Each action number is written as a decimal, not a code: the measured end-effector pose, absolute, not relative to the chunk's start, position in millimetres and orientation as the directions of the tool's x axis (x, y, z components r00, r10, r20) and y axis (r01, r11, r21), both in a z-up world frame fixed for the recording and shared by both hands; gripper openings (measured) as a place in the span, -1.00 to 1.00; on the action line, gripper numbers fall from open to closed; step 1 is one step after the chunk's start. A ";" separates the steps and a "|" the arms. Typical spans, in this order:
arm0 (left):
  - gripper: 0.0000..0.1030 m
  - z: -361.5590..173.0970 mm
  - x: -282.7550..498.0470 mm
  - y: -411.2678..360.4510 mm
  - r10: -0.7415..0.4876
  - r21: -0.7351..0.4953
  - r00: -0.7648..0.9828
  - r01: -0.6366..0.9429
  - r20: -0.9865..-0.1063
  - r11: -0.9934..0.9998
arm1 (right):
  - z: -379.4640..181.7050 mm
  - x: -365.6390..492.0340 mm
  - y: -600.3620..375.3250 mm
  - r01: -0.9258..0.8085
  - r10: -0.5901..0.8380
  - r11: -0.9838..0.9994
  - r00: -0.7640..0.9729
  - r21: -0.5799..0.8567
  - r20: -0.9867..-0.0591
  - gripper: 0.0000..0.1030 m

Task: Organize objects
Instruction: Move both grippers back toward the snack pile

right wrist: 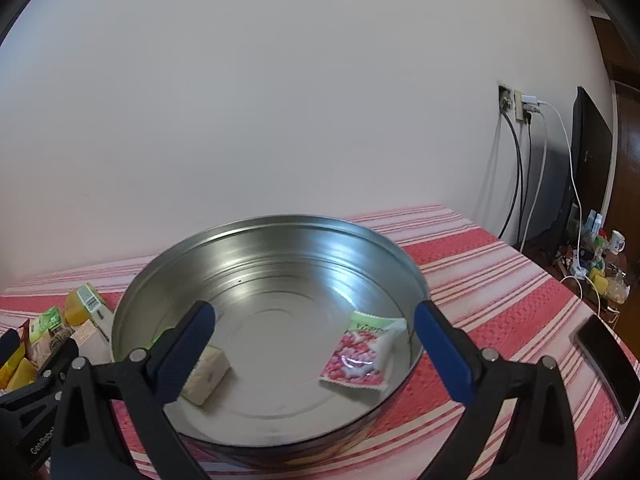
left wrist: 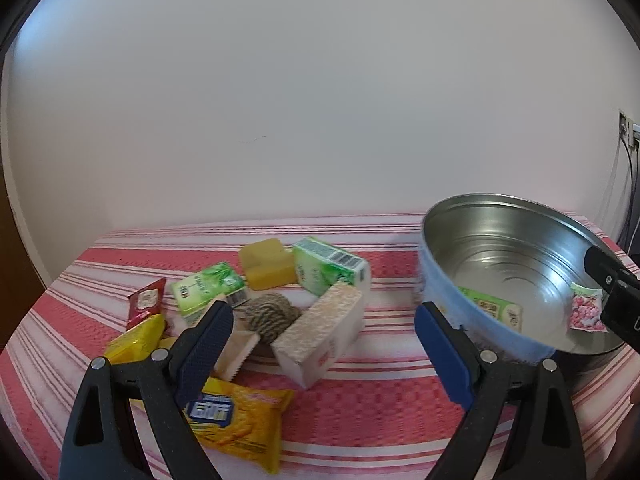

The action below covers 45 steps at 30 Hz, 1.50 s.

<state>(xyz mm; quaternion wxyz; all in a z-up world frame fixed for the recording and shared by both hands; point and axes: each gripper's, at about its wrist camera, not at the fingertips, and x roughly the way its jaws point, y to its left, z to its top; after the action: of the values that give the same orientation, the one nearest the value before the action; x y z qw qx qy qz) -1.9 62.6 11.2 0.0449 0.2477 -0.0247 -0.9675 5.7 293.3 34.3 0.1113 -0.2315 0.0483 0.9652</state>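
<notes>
My left gripper [left wrist: 324, 344] hangs over a heap of snack packs on the red-and-white striped bench [left wrist: 360, 420], jaws spread wide and empty. My right gripper [right wrist: 316, 344], jaws equally wide and holding nothing, faces the round metal tin [right wrist: 276, 236], which stands just right of the heap. Two packs already lie inside: a pink sachet [right wrist: 360, 356] on the right and a pale wrapped block [right wrist: 208, 376] on the left. Still outside are the yellow biscuit pack [left wrist: 236, 420] nearest my left jaws, a wafer-print carton [left wrist: 320, 336] tilted against the pile, two green cartons [left wrist: 208, 288] [left wrist: 328, 268], a yellow block [left wrist: 266, 264], a ball of twine [left wrist: 272, 314], a red sachet [left wrist: 146, 304] and a yellow packet [left wrist: 136, 340]. I judge everything light. The film packs look glossy, crinkly and slippery, best pinched across the flat middle; the cartons are stiff, easiest taken across their narrow sides; the twine is soft and rough, forgiving to squeeze.
</notes>
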 end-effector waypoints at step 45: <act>0.82 0.1 51.6 -178.1 -0.371 0.126 -0.750 0.364 -0.547 -0.923 | -14.4 -6.2 42.9 0.223 -0.192 -0.973 -0.636 0.059 -0.747 0.73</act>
<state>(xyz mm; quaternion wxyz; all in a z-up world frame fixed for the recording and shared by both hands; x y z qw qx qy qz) 51.6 -178.1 0.1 0.1963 0.2937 -0.0059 -0.9355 -6.2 42.9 -14.4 -0.1147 -0.4108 -0.0193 0.9043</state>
